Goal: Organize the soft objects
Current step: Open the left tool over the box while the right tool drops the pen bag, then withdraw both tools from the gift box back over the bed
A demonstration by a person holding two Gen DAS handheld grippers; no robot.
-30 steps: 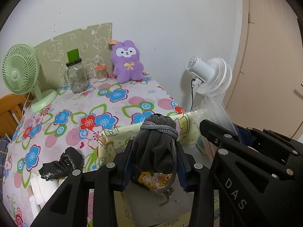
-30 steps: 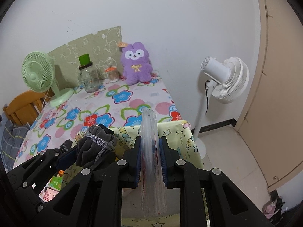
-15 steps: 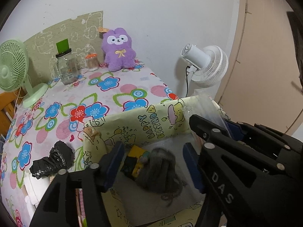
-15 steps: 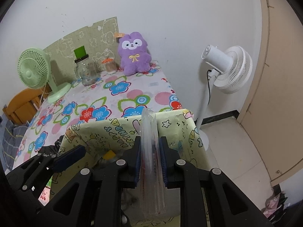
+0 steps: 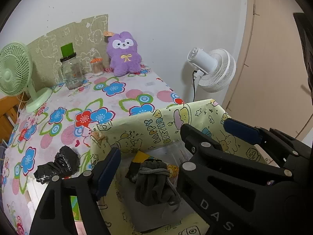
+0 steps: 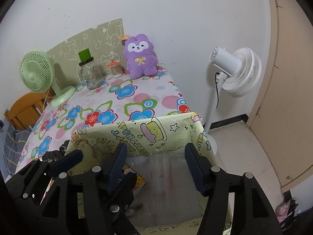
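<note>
A yellow cartoon-print box stands at the table's near edge. A grey drawstring pouch lies inside it on a yellow printed packet. A clear plastic bag lies in the box's right half. My left gripper is open above the pouch, holding nothing. My right gripper is open above the clear bag, holding nothing. In the right wrist view the left gripper hides most of the pouch. A purple plush bunny sits at the table's far end against the wall.
The floral tablecloth carries a green desk fan, a glass jar, a small orange-lidded jar and a crumpled black bag. A white standing fan stands on the floor right of the table. A wooden chair is at left.
My left gripper opened and let the grey pouch drop into the box. My right gripper then opened and released the clear plastic bag into the box.
</note>
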